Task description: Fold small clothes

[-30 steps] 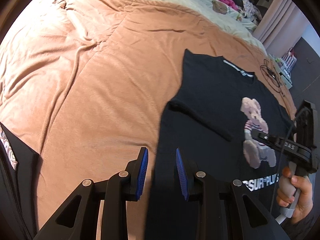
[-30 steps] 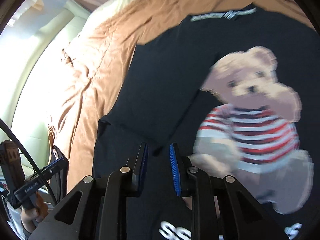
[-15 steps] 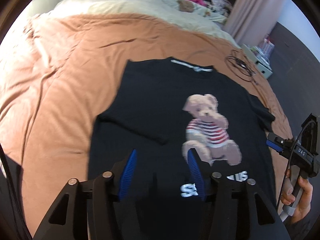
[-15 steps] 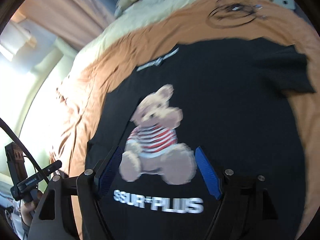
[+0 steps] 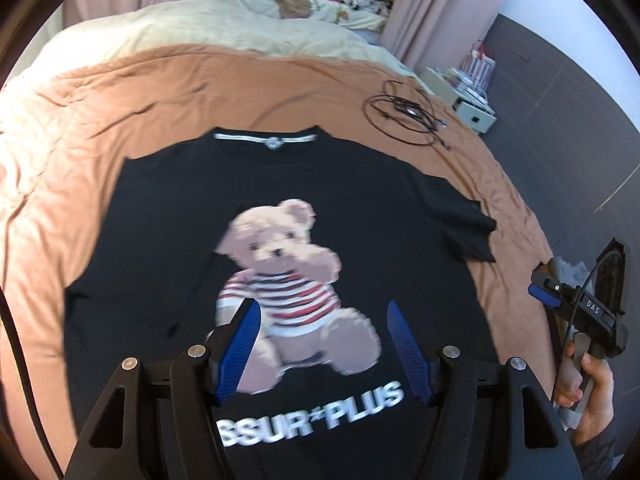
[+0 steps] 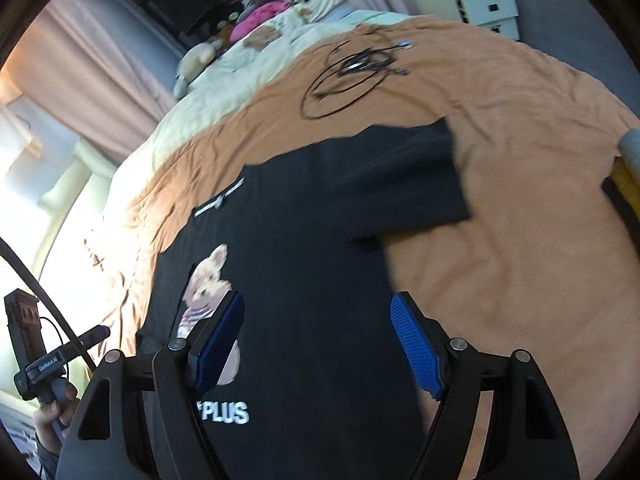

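Observation:
A black T-shirt (image 5: pixel 168 216) with a teddy bear print (image 5: pixel 284 264) and white lettering lies flat, face up, on an orange-brown bed cover (image 5: pixel 80 120). Its collar points away from me and its left sleeve is folded in over the body. My left gripper (image 5: pixel 322 312) is open and empty above the shirt's lower middle. My right gripper (image 6: pixel 316 312) is open and empty above the shirt's right side (image 6: pixel 320 240), near the spread right sleeve (image 6: pixel 420 176). The right gripper also shows in the left wrist view (image 5: pixel 580 308), off the shirt's right edge.
A coil of black cable (image 5: pixel 404 114) lies on the cover beyond the shirt's right shoulder. A cream duvet (image 5: pixel 240 32) with soft toys and clothes fills the bed's far end. White boxes (image 5: pixel 472 104) stand by the bed's right side. A yellow-and-grey object (image 6: pixel 628 168) sits at the right edge.
Both grippers have opened wide and pulled back from the shirt's left sleeve. The left one swung right over the shirt's middle, the right one swung right toward the right sleeve.

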### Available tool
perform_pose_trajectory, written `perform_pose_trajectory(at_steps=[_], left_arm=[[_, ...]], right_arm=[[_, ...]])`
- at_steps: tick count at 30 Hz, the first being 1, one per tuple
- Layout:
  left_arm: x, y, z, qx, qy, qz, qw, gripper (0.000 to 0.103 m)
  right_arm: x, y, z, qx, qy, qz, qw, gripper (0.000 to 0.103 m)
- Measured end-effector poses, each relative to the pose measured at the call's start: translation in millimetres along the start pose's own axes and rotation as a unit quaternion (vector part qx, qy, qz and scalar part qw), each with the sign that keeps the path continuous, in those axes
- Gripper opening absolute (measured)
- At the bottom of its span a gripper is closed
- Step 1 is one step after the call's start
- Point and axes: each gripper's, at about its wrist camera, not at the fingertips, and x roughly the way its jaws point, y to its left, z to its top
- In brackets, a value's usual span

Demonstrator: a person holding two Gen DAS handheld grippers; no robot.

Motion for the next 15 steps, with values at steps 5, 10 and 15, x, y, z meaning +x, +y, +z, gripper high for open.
perform_pose_trajectory(at_steps=[5,10,15], left_arm=[[31,-33,13,0.012,0.008,-0.01,0.9998,0.068],[64,-61,27,0.025,0.017,-0.022,0.9993,0.068],[100,-82,41,0.038,0.027,-0.029,0.9985,0.068]], right_arm=[[2,-24,12,0.011,-0.009,-0.009,1.0,0.074],[15,-53,31,0.032,-0.011,-0.009,0.999,0.069],[43,-75,52,0.052,-0.008,0.002,0.999,0.062]])
